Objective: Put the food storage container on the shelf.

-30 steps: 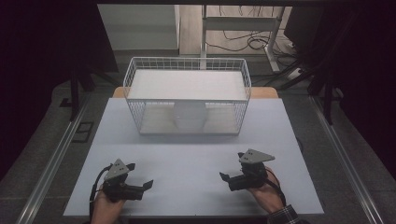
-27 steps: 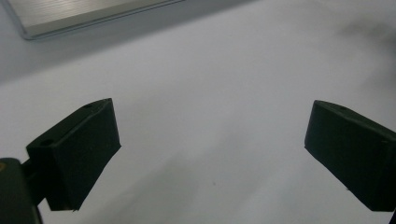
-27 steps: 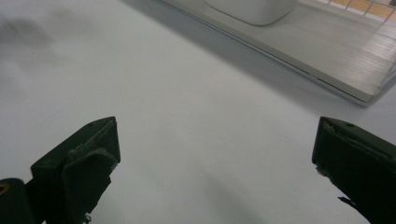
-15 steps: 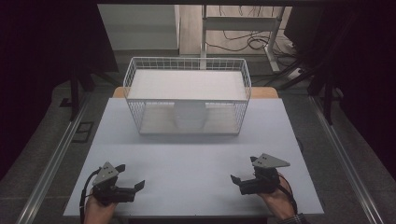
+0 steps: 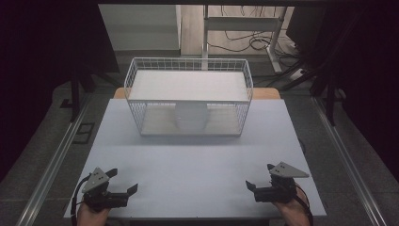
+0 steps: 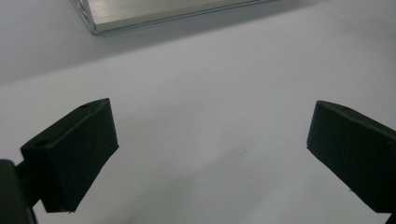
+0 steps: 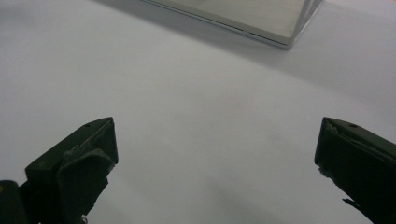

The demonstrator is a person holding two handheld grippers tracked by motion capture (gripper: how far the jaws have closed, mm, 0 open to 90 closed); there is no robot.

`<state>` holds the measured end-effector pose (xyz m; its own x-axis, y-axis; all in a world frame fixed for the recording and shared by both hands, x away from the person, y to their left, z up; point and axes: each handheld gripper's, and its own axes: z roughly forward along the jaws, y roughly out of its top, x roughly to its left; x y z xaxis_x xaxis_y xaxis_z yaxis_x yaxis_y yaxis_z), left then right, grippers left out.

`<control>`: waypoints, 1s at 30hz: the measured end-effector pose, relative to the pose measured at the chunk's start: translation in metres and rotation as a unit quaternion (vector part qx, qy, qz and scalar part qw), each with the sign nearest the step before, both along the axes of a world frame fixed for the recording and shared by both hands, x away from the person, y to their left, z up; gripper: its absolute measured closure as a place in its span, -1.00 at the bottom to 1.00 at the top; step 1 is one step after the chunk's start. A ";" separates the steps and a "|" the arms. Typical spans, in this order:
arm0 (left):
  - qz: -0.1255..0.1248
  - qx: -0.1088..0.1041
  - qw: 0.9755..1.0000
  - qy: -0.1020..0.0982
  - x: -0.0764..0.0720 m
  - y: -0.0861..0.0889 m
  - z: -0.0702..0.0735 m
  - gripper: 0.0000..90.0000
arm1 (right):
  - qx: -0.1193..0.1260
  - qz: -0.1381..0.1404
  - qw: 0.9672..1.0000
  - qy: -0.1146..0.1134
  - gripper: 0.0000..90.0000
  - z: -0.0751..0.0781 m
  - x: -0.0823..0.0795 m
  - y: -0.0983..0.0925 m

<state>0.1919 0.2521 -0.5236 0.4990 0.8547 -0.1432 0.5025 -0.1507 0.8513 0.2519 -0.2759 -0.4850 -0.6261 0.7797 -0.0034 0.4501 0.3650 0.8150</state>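
Note:
A white wire basket [image 5: 188, 66] stands at the back middle of the white table [image 5: 197, 160], with a pale rounded object [image 5: 190, 117] inside it behind the front mesh. My left gripper [image 5: 123, 180] rests near the front left corner, open, with nothing between its fingers [image 6: 74, 154]. Near the front right corner my right gripper [image 5: 259, 175] is held the same way, open and empty. Each gripper view looks across bare table between wide-apart jaws, the left gripper [image 6: 210, 154] and the right gripper [image 7: 215, 158].
A flat silvery edge crosses the top of the left gripper view [image 6: 163, 11] and the right gripper view [image 7: 243, 16]. Grey floor and metal rails [image 5: 51, 165] flank the table. Cables and a desk frame [image 5: 244, 28] lie beyond the basket.
Both grippers have drawn back toward the table's front edge and spread outward, the left to the left corner and the right to the right corner. Both stayed open.

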 end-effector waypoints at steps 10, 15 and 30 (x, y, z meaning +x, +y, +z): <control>0.009 -0.007 1.000 0.010 -0.006 0.008 -0.003 -0.98 | -0.006 -0.023 1.000 0.010 -1.00 -0.006 -0.010 -0.016; 0.006 -0.011 1.000 0.025 -0.005 0.009 -0.006 -0.98 | -0.008 -0.034 0.999 0.019 -1.00 -0.010 -0.015 -0.024; 0.009 -0.027 0.999 0.044 -0.001 0.012 -0.008 -0.93 | -0.022 -0.036 0.998 0.041 -1.00 -0.016 -0.016 -0.026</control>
